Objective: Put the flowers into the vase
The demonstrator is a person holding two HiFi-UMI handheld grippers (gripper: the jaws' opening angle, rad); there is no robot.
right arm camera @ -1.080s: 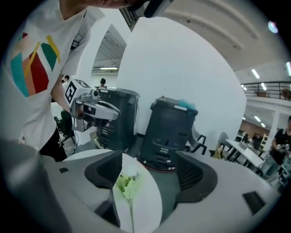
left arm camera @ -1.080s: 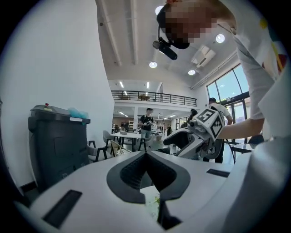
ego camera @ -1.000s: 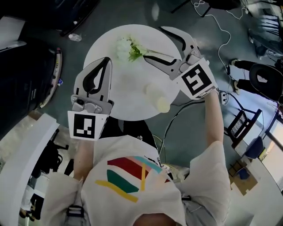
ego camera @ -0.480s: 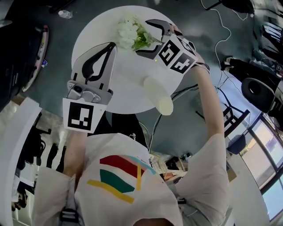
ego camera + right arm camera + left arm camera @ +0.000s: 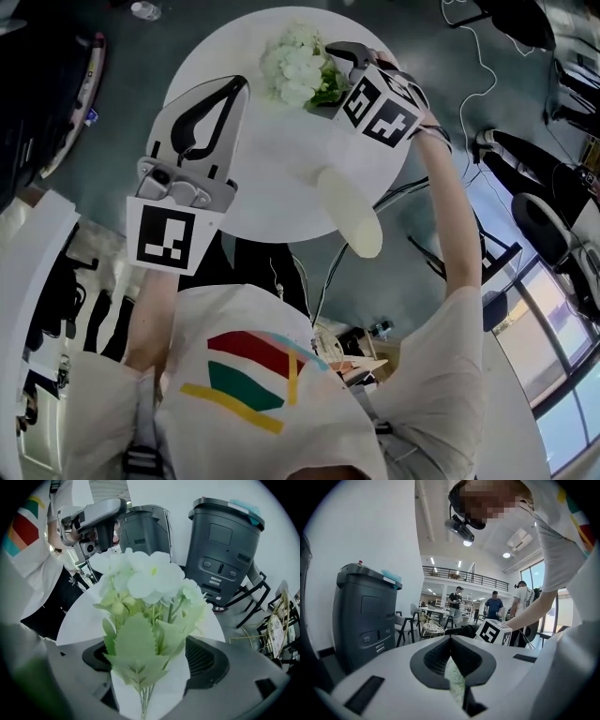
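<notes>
A bunch of white flowers (image 5: 298, 64) with green leaves lies at the far side of the round white table (image 5: 272, 178). My right gripper (image 5: 336, 80) points steeply down over its stem end. Its jaws have just been opening and stand wide, with the stems and leaves (image 5: 140, 653) between them, untouched by the pads. A pale cream vase (image 5: 349, 211) is at the table's near right edge, an arm's breadth from the flowers. My left gripper (image 5: 234, 84) hovers over the table's left part, shut on nothing, its tips meeting (image 5: 451, 638).
Two tall grey bins (image 5: 225, 545) stand beyond the table. Cables (image 5: 469, 56) and chair legs (image 5: 553, 225) are on the floor to the right, and a small bottle (image 5: 145, 9) lies on the floor at the far left. Several people (image 5: 493, 606) stand in the background.
My right gripper has come down and tipped steeply onto the flowers, its jaws now on either side of the stems. The left gripper has sunk a little towards the table.
</notes>
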